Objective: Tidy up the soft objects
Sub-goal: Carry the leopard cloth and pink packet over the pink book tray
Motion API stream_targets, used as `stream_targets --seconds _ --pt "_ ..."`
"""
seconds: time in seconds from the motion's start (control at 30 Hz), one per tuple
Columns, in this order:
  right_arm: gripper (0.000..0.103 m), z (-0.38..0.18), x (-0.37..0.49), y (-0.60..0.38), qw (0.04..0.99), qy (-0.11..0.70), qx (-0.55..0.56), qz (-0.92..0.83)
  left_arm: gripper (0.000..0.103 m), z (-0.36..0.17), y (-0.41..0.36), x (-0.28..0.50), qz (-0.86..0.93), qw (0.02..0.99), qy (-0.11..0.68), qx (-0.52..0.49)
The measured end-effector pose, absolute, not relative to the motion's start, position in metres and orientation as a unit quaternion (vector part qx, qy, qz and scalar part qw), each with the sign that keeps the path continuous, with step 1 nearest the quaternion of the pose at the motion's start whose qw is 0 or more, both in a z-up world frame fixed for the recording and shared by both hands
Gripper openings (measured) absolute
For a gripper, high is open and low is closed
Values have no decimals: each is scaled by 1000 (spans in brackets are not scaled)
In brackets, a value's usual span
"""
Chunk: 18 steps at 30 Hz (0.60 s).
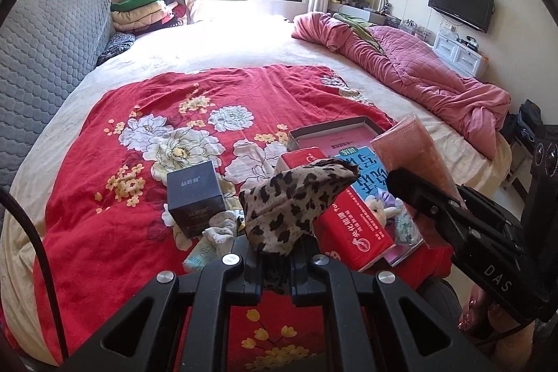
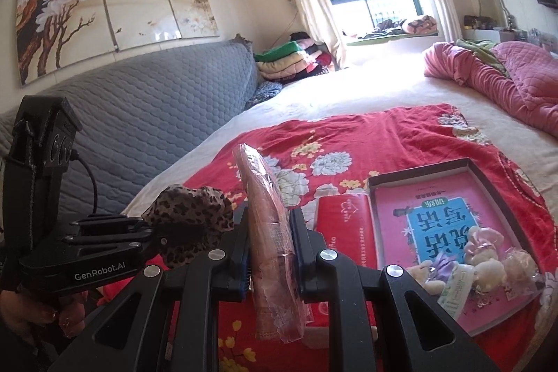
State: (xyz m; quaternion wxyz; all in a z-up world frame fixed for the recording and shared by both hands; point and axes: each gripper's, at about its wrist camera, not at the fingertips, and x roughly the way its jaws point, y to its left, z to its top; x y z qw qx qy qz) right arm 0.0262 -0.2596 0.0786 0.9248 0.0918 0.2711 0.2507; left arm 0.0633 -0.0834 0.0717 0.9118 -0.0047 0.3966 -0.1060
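Observation:
My left gripper is shut on a leopard-print cloth, which stands bunched up above its fingers over the red floral sheet. In the right wrist view the same cloth shows at the lower left in that gripper. My right gripper is shut on a flat pink packet in clear wrap, held on edge and upright. From the left wrist view that packet rises at the right in the right gripper. Both are lifted above the bed.
On the sheet lie a dark box, a red carton, an open box lid with a pink and blue book, small plush items in a bag and a pale cloth. A pink quilt is heaped at the bed's right; a grey headboard stands left.

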Motion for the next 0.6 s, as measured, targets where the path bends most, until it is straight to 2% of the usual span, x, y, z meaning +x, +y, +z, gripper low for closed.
stream_targets --seconds 0.6 --pt "20 88 21 -332 950 238 123 162 10 80 -145 75 -147 907 395 24"
